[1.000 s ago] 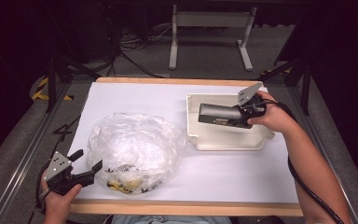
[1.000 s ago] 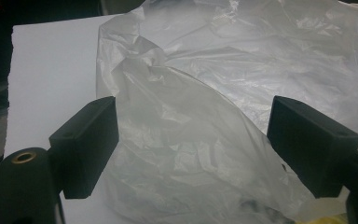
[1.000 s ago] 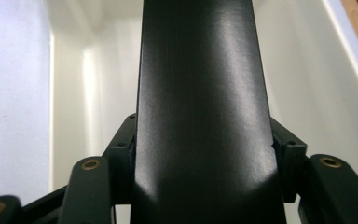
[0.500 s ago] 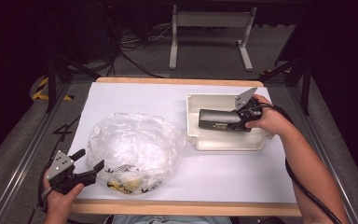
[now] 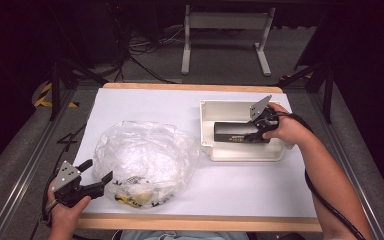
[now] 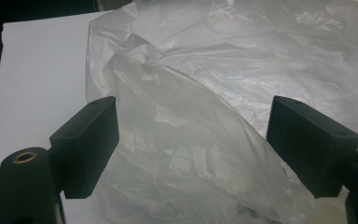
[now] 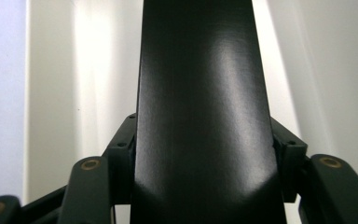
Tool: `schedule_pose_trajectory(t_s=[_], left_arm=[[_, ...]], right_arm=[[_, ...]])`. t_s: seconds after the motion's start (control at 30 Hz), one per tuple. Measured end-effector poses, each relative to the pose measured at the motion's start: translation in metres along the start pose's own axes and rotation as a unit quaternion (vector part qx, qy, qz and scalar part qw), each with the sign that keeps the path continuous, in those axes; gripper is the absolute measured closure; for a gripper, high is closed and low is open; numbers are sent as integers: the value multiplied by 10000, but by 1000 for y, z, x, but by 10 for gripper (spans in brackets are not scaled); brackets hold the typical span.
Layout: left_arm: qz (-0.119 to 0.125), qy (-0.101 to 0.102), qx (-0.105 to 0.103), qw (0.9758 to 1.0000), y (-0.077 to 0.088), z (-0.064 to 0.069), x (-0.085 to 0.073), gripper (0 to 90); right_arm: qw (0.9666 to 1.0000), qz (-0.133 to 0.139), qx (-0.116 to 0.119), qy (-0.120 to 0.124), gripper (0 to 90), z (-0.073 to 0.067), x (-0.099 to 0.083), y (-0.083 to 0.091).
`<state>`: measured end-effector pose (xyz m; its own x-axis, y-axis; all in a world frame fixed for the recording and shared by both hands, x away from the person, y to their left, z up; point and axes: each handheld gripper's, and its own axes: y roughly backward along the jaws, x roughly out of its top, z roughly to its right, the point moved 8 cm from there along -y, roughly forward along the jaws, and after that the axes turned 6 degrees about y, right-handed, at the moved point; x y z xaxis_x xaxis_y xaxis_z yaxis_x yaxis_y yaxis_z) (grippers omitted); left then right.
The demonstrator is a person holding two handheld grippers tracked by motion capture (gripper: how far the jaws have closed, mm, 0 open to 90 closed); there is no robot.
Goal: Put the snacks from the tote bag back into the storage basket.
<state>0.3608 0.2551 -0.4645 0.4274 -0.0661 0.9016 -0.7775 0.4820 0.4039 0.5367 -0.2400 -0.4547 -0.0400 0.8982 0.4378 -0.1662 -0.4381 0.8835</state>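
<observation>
The right gripper (image 5: 258, 131) is clamped on a long black box (image 5: 235, 132), its jaws pressing the box's two sides as the right gripper view shows (image 7: 205, 116), and holds it level inside the white tray (image 5: 207, 142) near the desk's far right corner. The left gripper (image 5: 96, 176) waits at the near left corner with its jaws apart, nothing between the pads (image 6: 88, 140) but air, the crumpled clear plastic bag (image 5: 145, 160) just beyond them. The bag lies on the left half of the desk, with some yellow and dark printed items visible through its near end. The step in hand appears to be setting the box down in the tray; whether it already rests on the tray floor cannot be told. The next move likely calls for lowering it flat, spreading the jaws and backing out without dragging the tray, while the left gripper may close on the bag's edge. The desk (image 5: 290, 190) is white with a wooden rim; beyond it lie grey carpet, cables and a metal stand (image 5: 225, 30) in a dark room.
</observation>
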Motion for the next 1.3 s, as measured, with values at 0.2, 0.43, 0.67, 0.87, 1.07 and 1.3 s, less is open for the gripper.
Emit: schedule_pose_trajectory(t_s=[0.2,0.43,0.67,0.87,1.07,1.3], left_arm=[[-35,-4,27,10000,0,0,-1,181],[-52,-7,29,10000,-1,0,-1,183],[-51,-42,18,10000,-1,0,-1,184],[-60,-40,18,10000,-1,2,-1,184],[-49,-33,16,10000,-1,1,-1,184],[-39,-12,-4,10000,-1,2,-1,183]], right_arm=[[10000,-1,52,7,421,0,2,-3],[9999,0,118,17,421,1,3,-3],[9998,52,192,-10,418,2,1,-5],[9996,75,269,-75,415,1,0,-7],[9996,43,256,-82,389,2,0,-9],[9999,78,96,-16,364,5,2,-3]])
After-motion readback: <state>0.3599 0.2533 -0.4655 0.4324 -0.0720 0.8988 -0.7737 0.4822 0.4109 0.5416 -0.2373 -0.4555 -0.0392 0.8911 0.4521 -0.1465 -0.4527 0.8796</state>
